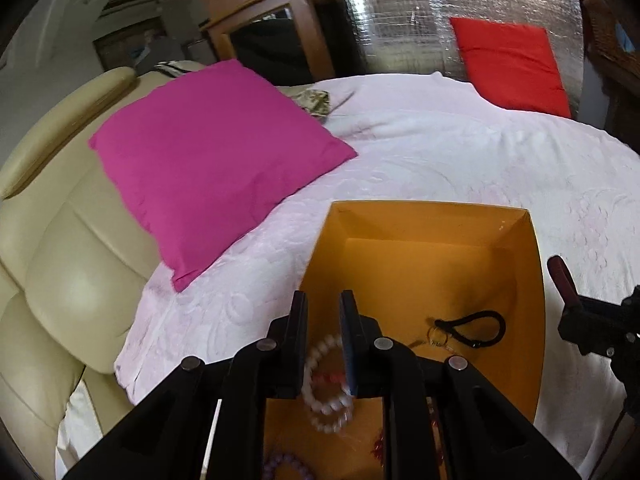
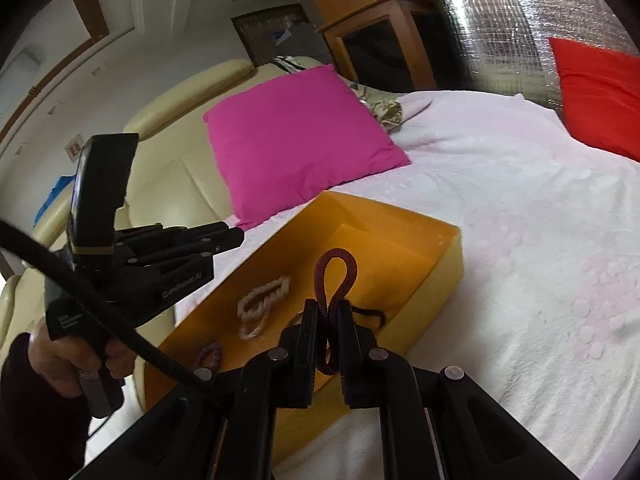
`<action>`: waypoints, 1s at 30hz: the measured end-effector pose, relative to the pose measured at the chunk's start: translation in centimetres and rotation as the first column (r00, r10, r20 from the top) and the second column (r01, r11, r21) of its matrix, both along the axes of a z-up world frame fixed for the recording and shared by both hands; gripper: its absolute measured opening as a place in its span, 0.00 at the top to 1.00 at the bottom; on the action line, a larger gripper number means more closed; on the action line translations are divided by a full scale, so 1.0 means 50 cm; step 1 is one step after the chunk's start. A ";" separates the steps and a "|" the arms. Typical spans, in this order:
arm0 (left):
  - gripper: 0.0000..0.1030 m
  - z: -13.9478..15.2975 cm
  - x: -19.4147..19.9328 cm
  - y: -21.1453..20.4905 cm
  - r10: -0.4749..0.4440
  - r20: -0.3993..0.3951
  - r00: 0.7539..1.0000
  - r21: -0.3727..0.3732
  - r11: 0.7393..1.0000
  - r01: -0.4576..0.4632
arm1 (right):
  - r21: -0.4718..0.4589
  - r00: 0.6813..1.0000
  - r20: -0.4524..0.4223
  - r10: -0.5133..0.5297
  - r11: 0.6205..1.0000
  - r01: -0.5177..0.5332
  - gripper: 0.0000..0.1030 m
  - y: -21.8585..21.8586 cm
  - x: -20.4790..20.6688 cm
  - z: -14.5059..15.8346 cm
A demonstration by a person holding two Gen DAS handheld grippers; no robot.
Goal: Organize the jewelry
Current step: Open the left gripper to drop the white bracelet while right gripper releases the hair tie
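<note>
Presently the right gripper (image 2: 328,312) pinches a red coiled band (image 2: 335,276), its loop standing beyond the fingertips, over the orange box (image 2: 448,256) near its rim. The left gripper (image 1: 323,300) stands narrow, with a white bead bracelet (image 1: 326,384) between its fingers; whether they grip it is unclear. Only the left view shows a black loop (image 1: 476,328) inside the box, right of those fingers. Open white bedcover (image 2: 520,208) lies beyond.

White bedspread (image 1: 460,152); cream leather headboard (image 1: 60,260); magenta cushion (image 1: 212,132); red cushion (image 1: 508,64); wooden cabinet (image 1: 272,28).
</note>
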State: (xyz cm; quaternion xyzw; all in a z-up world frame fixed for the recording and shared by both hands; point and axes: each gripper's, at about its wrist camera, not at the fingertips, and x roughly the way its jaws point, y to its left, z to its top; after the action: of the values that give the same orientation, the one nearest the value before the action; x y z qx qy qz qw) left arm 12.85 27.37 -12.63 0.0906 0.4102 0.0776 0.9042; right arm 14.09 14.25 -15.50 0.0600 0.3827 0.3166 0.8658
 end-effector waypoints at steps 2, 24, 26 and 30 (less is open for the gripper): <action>0.84 -0.007 0.012 0.003 0.002 -0.014 1.000 -0.009 1.000 -0.003 | -0.004 1.000 0.001 -0.019 1.000 0.019 0.90 -0.005 0.016 -0.005; 0.84 0.026 -0.055 -0.006 0.010 0.063 0.998 0.081 0.997 -0.016 | -0.109 0.997 0.033 -0.069 0.991 0.072 0.63 0.083 0.112 -0.066; 0.84 0.029 -0.059 -0.010 0.007 0.065 0.998 0.087 0.996 -0.012 | -0.090 0.996 0.035 -0.083 0.992 0.086 0.45 0.078 0.112 -0.068; 0.68 0.038 -0.074 -0.019 0.011 0.078 0.997 0.082 0.996 -0.017 | -0.046 0.992 0.063 -0.110 0.993 0.113 0.38 0.062 0.107 -0.050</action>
State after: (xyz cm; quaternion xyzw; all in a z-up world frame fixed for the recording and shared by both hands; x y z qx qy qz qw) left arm 9.15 26.41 -10.75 0.1221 0.3719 0.1044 0.9142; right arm 19.44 17.32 -18.02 0.0506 0.3601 0.2597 0.8946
